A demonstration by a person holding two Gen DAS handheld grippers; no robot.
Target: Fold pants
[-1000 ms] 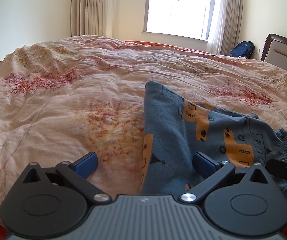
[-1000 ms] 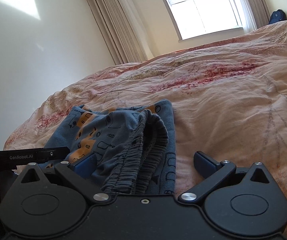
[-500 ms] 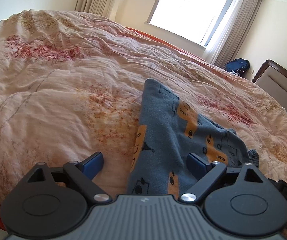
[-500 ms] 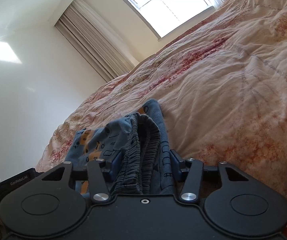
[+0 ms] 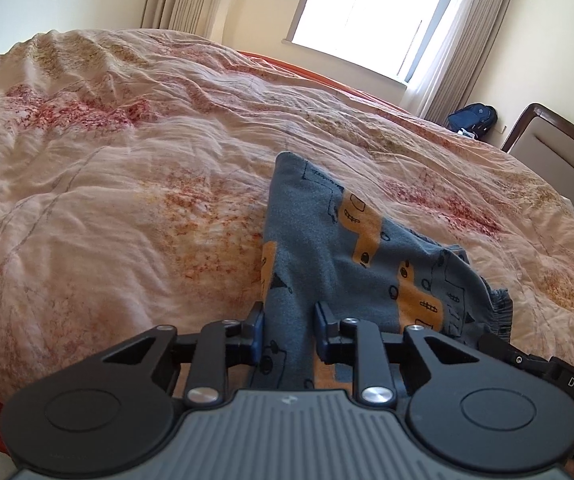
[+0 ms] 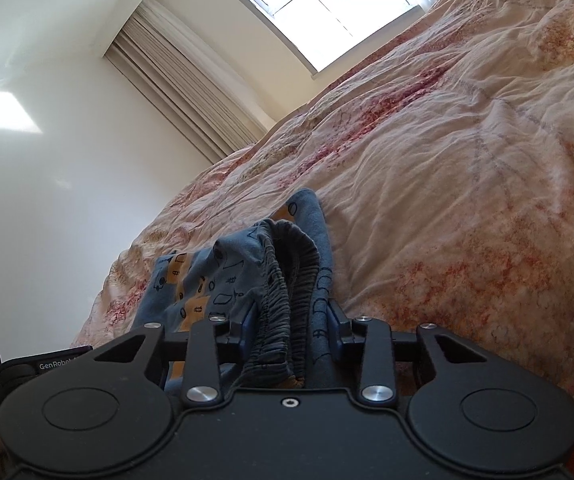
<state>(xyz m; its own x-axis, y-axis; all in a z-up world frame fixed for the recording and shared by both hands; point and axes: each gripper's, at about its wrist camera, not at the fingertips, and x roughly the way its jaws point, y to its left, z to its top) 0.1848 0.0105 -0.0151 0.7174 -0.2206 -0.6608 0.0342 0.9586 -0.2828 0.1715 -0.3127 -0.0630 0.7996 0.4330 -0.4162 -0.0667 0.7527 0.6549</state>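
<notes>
Gripping pants [image 5: 351, 264] at both near corners, ready to lift.
Lying bunched on bedspread [image 5: 127, 184], near edge of bed, long axis running away toward far window [image 5: 371, 12]. Left gripper [image 5: 287, 332] clamped on plain blue near-left edge; right gripper [image 6: 291, 330] pinched shut on gathered elastic waistband [image 6: 287, 280] at near right. Both equally close, cloth straight ahead of each. Probably next: raise and carry near edge far-ward. Watch for slipping thick waistband bunch.

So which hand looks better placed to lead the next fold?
Probably the right gripper: it clamps the blue patterned pants at the bunched elastic waistband; the left gripper pinches thinner fabric.
</notes>
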